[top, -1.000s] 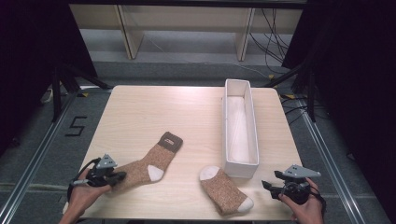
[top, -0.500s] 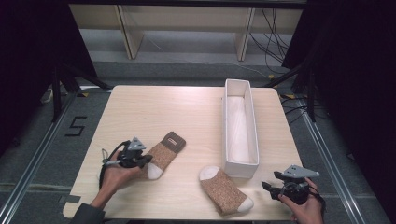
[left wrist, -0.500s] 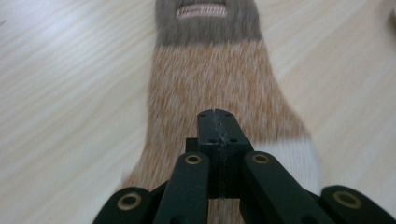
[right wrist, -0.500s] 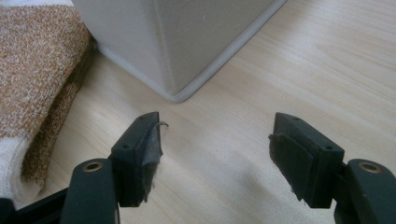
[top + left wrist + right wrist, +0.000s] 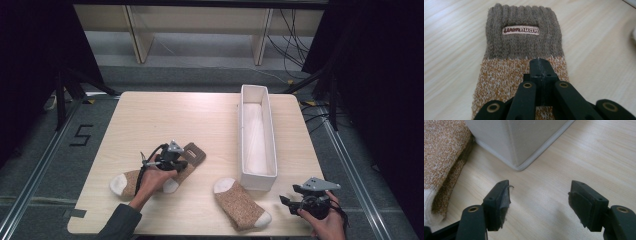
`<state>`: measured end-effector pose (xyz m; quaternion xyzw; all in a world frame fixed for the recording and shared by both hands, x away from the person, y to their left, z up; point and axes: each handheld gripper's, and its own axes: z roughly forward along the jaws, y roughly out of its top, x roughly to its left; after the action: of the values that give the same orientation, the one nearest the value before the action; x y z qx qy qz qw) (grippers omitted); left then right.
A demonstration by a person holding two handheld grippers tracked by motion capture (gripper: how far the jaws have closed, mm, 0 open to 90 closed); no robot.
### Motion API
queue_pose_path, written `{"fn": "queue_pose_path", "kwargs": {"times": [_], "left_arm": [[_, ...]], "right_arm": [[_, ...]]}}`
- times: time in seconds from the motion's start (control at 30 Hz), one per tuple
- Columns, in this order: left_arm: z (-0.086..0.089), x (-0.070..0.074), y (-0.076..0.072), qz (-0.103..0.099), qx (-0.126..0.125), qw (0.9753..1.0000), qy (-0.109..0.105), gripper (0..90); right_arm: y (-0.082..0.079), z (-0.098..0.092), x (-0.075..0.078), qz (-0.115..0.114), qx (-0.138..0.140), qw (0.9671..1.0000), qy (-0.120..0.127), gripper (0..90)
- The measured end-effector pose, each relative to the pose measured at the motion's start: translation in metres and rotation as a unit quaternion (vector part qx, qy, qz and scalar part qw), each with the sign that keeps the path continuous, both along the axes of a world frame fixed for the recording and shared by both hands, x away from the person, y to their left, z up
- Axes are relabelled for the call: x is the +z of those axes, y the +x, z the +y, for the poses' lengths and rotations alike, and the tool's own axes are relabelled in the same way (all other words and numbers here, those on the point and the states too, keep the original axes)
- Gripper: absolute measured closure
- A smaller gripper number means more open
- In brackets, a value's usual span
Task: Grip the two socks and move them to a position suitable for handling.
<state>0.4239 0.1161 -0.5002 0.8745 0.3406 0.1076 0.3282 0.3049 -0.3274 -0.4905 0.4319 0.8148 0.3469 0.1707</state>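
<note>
While your left hand-held gripper [image 5: 176, 161] is squeezed shut over the left sock [image 5: 524, 60], lying flat on the worktop [image 5: 200, 120], your right hand-held gripper [image 5: 540, 202] waits open beside the white box [image 5: 257, 135], maybe for socks.

The left hand-held gripper [image 5: 176, 161] is black, with a small grey three-cornered plate on top and a black cable looping back beside the hand. In its own view [image 5: 540, 67] two flat black links with brass-coloured rivets run to a blocky black tip marked by fine scratches and small screw holes. The left arm wears a dark grey sleeve [image 5: 117, 224].

The right hand-held gripper [image 5: 286, 201] is also black, with a grey plate and a dark cable. Its own view [image 5: 539, 195] shows two square black pads; the left pad's facing is frayed, with a thin curl loose at its edge.
</note>
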Motion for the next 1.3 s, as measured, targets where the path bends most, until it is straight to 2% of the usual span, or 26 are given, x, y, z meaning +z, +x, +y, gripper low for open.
{"fn": "queue_pose_path", "kwargs": {"times": [0.03,0.1,0.17,0.2,0.23,0.27,0.3,0.33,0.37,0.4,0.47,0.5,0.53,0.6,0.63,0.67,0.7,0.73,0.77,0.8,0.87,0.9,1.03,1.2,1.23,1.3], "left_arm": [[-0.003,0.0,-0.002,-0.003,-0.01,0.9999,0.003,89.3],[-0.004,0.001,-0.004,-0.006,-0.01,0.9999,0.0,89.3],[0.0,0.004,-0.007,-0.019,0.001,0.9995,-0.024,89.2],[0.0,0.004,-0.007,-0.019,0.001,0.9995,-0.024,89.2],[0.005,0.011,-0.012,-0.024,-0.005,0.9989,-0.039,89.0],[0.005,0.011,-0.012,-0.024,-0.005,0.9989,-0.039,88.5],[0.009,0.017,-0.022,-0.02,-0.011,0.9978,-0.063,87.5],[0.009,0.017,-0.022,-0.02,-0.011,0.9978,-0.063,86.3],[0.012,0.022,-0.033,-0.012,-0.025,0.9964,-0.079,84.7],[0.012,0.022,-0.033,-0.012,-0.025,0.9964,-0.079,83.0],[0.012,0.023,-0.045,-0.003,-0.032,0.9942,-0.103,81.9],[0.011,0.022,-0.05,0.007,-0.038,0.9924,-0.117,78.0],[0.009,0.021,-0.056,0.017,-0.044,0.9906,-0.128,78.0],[0.005,0.018,-0.066,0.036,-0.055,0.9866,-0.149,72.0],[0.001,0.015,-0.074,0.045,-0.066,0.9853,-0.151,70.2],[-0.002,0.014,-0.078,0.049,-0.071,0.9854,-0.147,68.5],[-0.003,0.014,-0.08,0.05,-0.077,0.9853,-0.144,66.7],[-0.003,0.014,-0.08,0.05,-0.077,0.9853,-0.144,65.1],[-0.004,0.014,-0.085,0.05,-0.079,0.9854,-0.142,63.4],[-0.004,0.014,-0.085,0.05,-0.079,0.9854,-0.142,61.2],[-0.003,0.015,-0.089,0.041,-0.076,0.9873,-0.133,59.1],[0.0,0.016,-0.092,0.036,-0.071,0.9888,-0.126,55.5],[0.007,0.015,-0.097,0.039,-0.058,0.9883,-0.136,46.0],[0.018,0.013,-0.107,0.048,-0.045,0.9896,-0.128,40.5],[0.019,0.012,-0.108,0.047,-0.047,0.989,-0.132,40.5],[0.02,0.012,-0.109,0.046,-0.045,0.9889,-0.133,40.6]], "right_arm": [[0.0,0.0,0.001,0.001,0.002,1.0,-0.002,33.6],[0.0,0.0,0.001,0.001,0.001,1.0,-0.002,33.6],[-0.001,0.0,0.002,-0.001,0.002,1.0,0.0,33.7],[-0.001,0.0,0.002,-0.001,0.002,1.0,0.0,33.7],[0.0,0.0,0.002,-0.008,0.01,0.9999,-0.001,35.1],[0.0,0.0,0.002,-0.008,0.01,0.9999,-0.001,35.1],[-0.002,0.001,0.004,-0.002,0.011,0.9999,-0.001,37.4],[-0.002,0.001,0.004,-0.002,0.011,0.9999,-0.001,37.4],[-0.003,0.004,0.004,0.006,0.011,0.9999,0.008,37.4],[-0.003,0.004,0.004,0.006,0.011,0.9999,0.008,37.4],[-0.003,0.004,0.005,0.009,0.017,0.9998,0.007,37.5],[-0.002,0.004,0.005,-0.007,0.027,0.9996,0.002,37.7],[-0.002,0.004,0.005,-0.007,0.027,0.9996,0.002,37.7],[-0.007,0.01,0.01,0.0,0.029,0.9995,0.015,39.0],[-0.007,0.012,0.012,-0.002,0.036,0.9993,0.01,39.3],[-0.007,0.014,0.013,-0.008,0.045,0.9989,0.009,39.4],[-0.009,0.018,0.014,0.009,0.042,0.9989,0.017,39.7],[-0.008,0.02,0.014,-0.006,0.054,0.9985,0.008,40.5],[-0.01,0.024,0.013,0.006,0.06,0.9981,0.015,41.1],[-0.01,0.024,0.013,0.006,0.06,0.9981,0.015,41.1],[-0.013,0.03,0.015,0.019,0.066,0.9974,0.019,41.4],[-0.013,0.035,0.016,0.014,0.086,0.9959,0.024,41.5],[-0.015,0.047,0.017,0.019,0.11,0.9936,0.021,41.3],[-0.017,0.065,0.015,0.037,0.144,0.9886,0.024,42.0],[-0.019,0.068,0.016,0.052,0.141,0.9883,0.028,42.2],[-0.018,0.07,0.015,0.043,0.152,0.9872,0.021,42.3]]}}
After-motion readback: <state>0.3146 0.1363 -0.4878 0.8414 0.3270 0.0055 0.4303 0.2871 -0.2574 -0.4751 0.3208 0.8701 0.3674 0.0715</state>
